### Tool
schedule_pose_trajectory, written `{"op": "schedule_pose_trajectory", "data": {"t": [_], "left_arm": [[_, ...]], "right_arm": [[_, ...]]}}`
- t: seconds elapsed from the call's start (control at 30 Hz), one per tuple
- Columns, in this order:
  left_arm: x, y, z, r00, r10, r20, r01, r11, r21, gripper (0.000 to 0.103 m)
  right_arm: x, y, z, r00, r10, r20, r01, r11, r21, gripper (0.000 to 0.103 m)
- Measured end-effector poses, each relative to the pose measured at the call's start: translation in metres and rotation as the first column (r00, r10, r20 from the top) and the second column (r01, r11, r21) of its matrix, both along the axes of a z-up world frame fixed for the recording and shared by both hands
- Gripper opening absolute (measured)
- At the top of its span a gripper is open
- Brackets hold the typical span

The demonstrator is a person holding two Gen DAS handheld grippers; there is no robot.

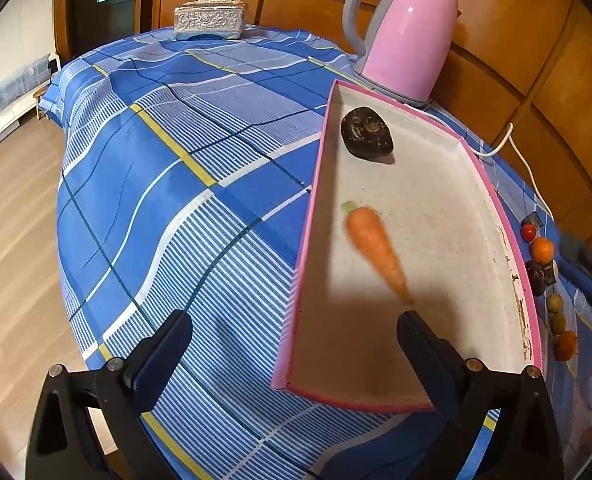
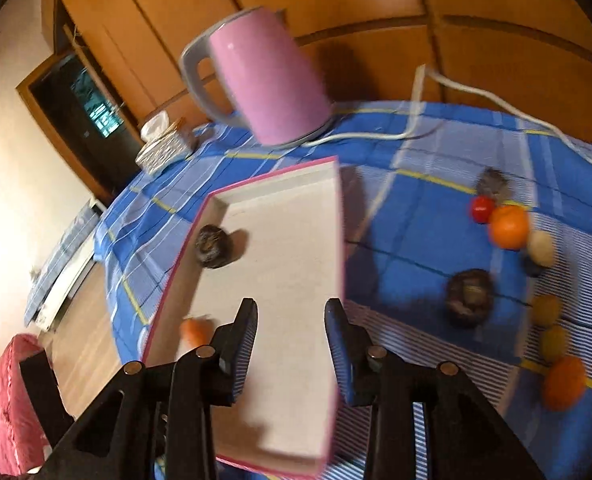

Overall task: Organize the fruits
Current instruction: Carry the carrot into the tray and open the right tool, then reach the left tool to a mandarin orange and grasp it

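I see a carrot (image 1: 378, 250) and dark fruit (image 1: 366, 133) in the tray (image 1: 492, 196); fruits at three o'clock (image 2: 508, 227) remain. Both tongs, left gripper (image 1: 296, 354) and right gripper (image 2: 291, 344), gape empty.

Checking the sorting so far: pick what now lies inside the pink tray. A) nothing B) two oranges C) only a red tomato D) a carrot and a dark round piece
D: the pink tray holds a carrot and a dark round piece; the oranges lie outside it on the cloth.

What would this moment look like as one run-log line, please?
left tool open | right tool open | tray: carrot, dark fruit
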State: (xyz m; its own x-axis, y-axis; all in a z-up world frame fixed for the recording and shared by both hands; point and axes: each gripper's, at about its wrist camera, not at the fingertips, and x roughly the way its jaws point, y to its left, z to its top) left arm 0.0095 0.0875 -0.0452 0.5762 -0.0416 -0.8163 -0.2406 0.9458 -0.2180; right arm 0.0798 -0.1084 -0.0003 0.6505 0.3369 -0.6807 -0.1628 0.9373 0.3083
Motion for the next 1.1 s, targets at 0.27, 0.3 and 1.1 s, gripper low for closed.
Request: {"op": "schedule_pose_trajectory", "data": {"t": [0.27,0.3,1.1], "left_arm": [[0.001,-0.001,0.001,1.0,-0.011,0.003,0.011,1.0,-0.003,0.103],[0.001,-0.001,0.001,1.0,-0.012,0.002,0.012,1.0,-0.003,0.103],[0.003,-0.057,0.064,0.939,-0.299,0.17,0.295,0.954,0.052,0.103]], "right_arm": [[-0.049,-0.105,-0.011,0.955,-0.297,-0.027,0.296,0.955,-0.032,0.037],[-0.058,-0.121,-0.014,0.937,-0.347,-0.032,0.345,0.937,-0.045,0.037],[-0.153,-0.314,-0.06,0.321,-0.943,0.083,0.908,0.282,-0.308,0.057]]}}
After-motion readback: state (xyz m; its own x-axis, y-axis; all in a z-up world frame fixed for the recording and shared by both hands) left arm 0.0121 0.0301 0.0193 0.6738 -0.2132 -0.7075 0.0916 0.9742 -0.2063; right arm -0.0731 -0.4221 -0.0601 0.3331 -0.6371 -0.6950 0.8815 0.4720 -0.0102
